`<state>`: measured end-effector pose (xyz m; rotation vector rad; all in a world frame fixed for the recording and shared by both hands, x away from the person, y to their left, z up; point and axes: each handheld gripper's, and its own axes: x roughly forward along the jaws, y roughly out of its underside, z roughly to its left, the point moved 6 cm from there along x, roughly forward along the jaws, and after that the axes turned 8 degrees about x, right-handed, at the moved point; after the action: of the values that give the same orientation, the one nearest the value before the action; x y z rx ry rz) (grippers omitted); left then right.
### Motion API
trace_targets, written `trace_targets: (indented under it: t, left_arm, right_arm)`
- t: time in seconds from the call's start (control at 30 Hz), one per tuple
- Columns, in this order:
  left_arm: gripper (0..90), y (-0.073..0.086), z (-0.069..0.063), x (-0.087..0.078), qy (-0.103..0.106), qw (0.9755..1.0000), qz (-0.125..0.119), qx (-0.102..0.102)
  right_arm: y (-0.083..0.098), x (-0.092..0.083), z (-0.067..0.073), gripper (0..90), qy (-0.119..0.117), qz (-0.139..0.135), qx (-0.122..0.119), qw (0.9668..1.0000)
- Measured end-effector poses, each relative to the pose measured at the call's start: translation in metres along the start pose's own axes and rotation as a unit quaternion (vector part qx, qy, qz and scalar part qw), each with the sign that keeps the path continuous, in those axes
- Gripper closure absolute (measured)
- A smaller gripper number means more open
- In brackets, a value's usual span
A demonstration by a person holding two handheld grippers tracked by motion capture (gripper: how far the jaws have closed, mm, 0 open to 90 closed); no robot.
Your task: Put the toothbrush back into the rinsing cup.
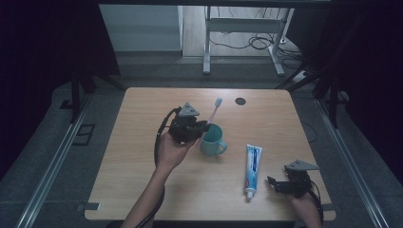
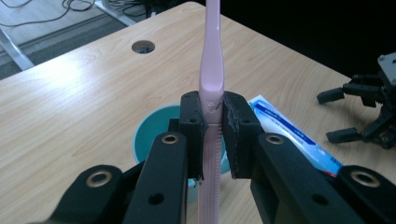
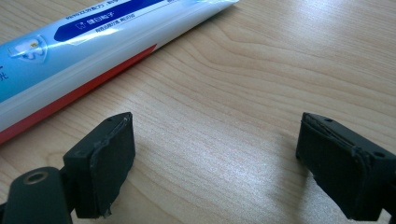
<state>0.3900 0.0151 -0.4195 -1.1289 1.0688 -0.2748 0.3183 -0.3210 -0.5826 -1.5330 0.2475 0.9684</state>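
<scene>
The toothbrush (image 2: 211,70) ran off both the top and bottom of the left gripper view, so its bristles were cut off there; in the high view the head showed pale and small, tilted up and away from the person. The left gripper (image 2: 213,122) was clamped on its handle above the teal cup (image 1: 211,138). The right gripper (image 3: 212,163) rested on the table (image 1: 142,180) with jaws wide apart, holding nothing — the tube (image 1: 253,168) lay just beside it, cap toward the person.
</scene>
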Motion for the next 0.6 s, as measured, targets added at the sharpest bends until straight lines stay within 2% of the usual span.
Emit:
trace_targets:
  t: [0.27,0.6]
  left_arm:
    - [78.9,-0.009,0.001,0.011,-0.010,0.9998,-0.014,0.010]
    - [78.9,-0.021,0.004,0.027,-0.021,0.9990,-0.039,0.006]
  right_arm:
    - [0.000,0.000,0.000,11.8,0.000,0.001,0.001,1.0000]
    - [0.000,0.000,0.000,11.8,0.000,0.000,-0.001,1.0000]
